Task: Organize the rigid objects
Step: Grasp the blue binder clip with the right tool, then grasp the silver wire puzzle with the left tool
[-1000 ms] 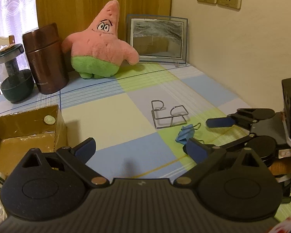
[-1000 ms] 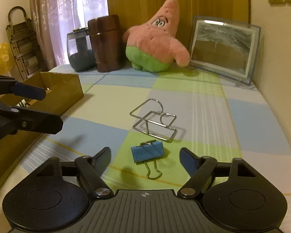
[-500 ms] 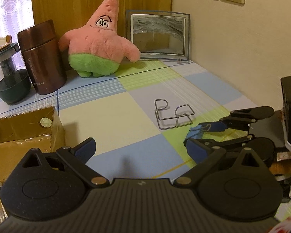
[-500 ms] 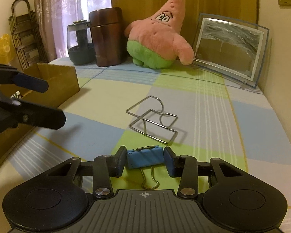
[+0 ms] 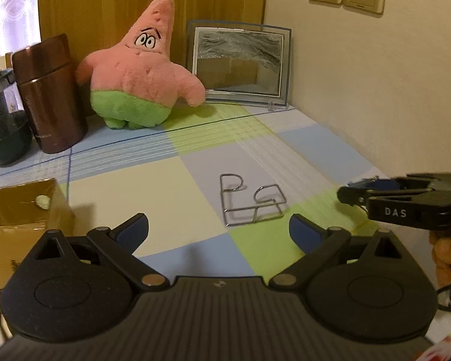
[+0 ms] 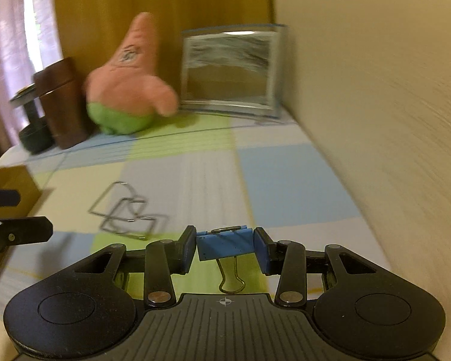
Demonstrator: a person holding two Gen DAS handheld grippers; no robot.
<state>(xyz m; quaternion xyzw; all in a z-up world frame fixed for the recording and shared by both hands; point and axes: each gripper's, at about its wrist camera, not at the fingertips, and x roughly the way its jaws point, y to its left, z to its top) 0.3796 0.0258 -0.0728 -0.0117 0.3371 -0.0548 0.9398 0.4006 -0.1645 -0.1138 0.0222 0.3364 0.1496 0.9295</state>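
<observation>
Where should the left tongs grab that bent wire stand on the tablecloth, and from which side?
Probably the raised loop at the left end of the wire stand, coming down from above. It stands clear of the tablecloth, while the base wires lie flat with no room beneath.

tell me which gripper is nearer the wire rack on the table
Left. The left gripper hangs open with the wire rack just ahead between its fingers. The right gripper, shut on the blue binder clip, is off to the rack's right.

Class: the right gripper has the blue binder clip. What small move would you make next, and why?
Probably carry it left toward the cardboard box. The right gripper is shut on the blue binder clip, already off the tablecloth, and the left gripper is open and empty, with the wire holder left lying there.
</observation>
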